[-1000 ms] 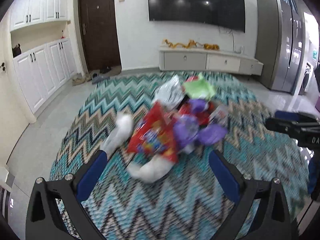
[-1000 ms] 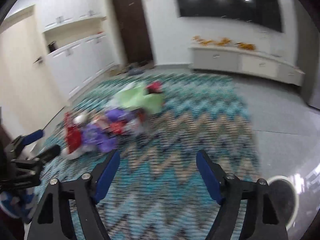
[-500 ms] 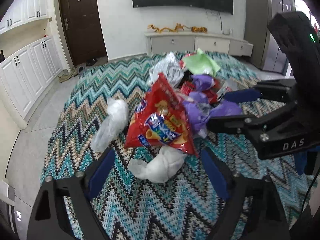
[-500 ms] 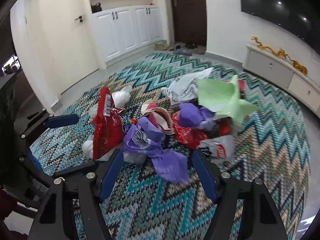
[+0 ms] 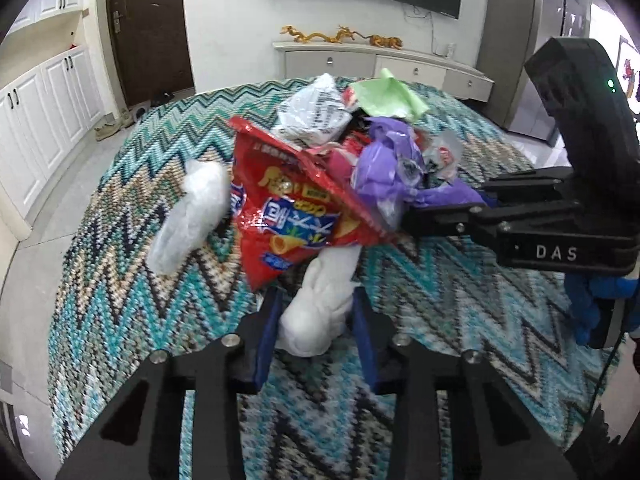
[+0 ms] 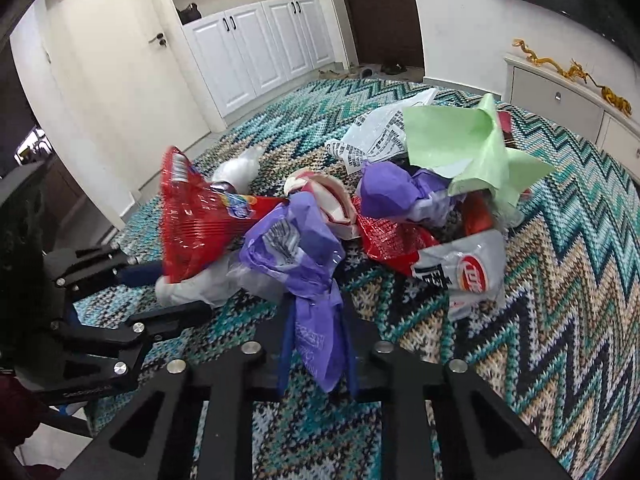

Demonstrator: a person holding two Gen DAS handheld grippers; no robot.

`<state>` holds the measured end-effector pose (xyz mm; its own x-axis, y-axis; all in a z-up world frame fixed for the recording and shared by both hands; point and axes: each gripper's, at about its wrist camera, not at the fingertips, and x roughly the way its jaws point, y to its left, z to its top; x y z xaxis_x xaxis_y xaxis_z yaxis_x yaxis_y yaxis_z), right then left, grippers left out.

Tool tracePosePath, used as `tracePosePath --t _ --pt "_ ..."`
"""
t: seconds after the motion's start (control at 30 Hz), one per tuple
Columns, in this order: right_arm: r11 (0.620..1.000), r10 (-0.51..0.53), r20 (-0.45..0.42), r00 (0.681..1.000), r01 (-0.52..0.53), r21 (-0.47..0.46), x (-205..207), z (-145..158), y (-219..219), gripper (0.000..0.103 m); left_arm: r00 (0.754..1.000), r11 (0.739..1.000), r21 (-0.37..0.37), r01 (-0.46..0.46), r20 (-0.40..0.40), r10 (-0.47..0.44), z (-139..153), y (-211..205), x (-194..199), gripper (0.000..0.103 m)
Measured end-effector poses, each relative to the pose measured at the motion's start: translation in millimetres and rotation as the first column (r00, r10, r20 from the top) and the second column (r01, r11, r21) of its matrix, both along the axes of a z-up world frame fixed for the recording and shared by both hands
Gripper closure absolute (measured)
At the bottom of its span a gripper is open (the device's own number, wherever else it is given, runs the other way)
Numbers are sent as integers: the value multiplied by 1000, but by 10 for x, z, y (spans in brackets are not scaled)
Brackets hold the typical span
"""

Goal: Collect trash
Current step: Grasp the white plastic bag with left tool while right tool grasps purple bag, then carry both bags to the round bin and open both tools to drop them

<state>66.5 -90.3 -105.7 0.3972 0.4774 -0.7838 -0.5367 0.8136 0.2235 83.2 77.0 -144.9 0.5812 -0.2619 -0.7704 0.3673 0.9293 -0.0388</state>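
Trash pile [image 5: 340, 168] lies on zigzag-patterned rug [image 5: 120, 300] before white cabinets [image 6: 256, 52].

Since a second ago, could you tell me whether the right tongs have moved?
Yes. In the left wrist view the right tongs have come in from the right edge toward the trash pile on the rug, and their jaws have just closed on the purple bag.

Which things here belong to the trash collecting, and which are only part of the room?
For the job:
- white crumpled wad, in the left hand-held gripper
- purple bag, in the right hand-held gripper
- red snack bag
- green paper

Only part of the room:
- zigzag rug
- white cabinets
- dragon ornament
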Motion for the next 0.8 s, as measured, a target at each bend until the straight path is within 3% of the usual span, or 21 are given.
tracePosePath --t 0.33,0.5,0.67,0.8 --pt "993 -64 44 997 60 101 -387 253 -466 88 996 994 -64 85 0 -86 129 -260 -295 77" --pt "972 -191 82 978 177 155 -580 462 -1005 88 991 988 -82 133 40 -130 320 -495 -323 77" --pt "914 -384 114 916 360 185 -829 635 -1776 88 977 973 -104 208 71 -201 506 -934 -237 77" --pt "816 -571 102 815 550 177 -1087 637 -2541 88 953 948 -106 299 83 -291 624 -1477 -172 77"
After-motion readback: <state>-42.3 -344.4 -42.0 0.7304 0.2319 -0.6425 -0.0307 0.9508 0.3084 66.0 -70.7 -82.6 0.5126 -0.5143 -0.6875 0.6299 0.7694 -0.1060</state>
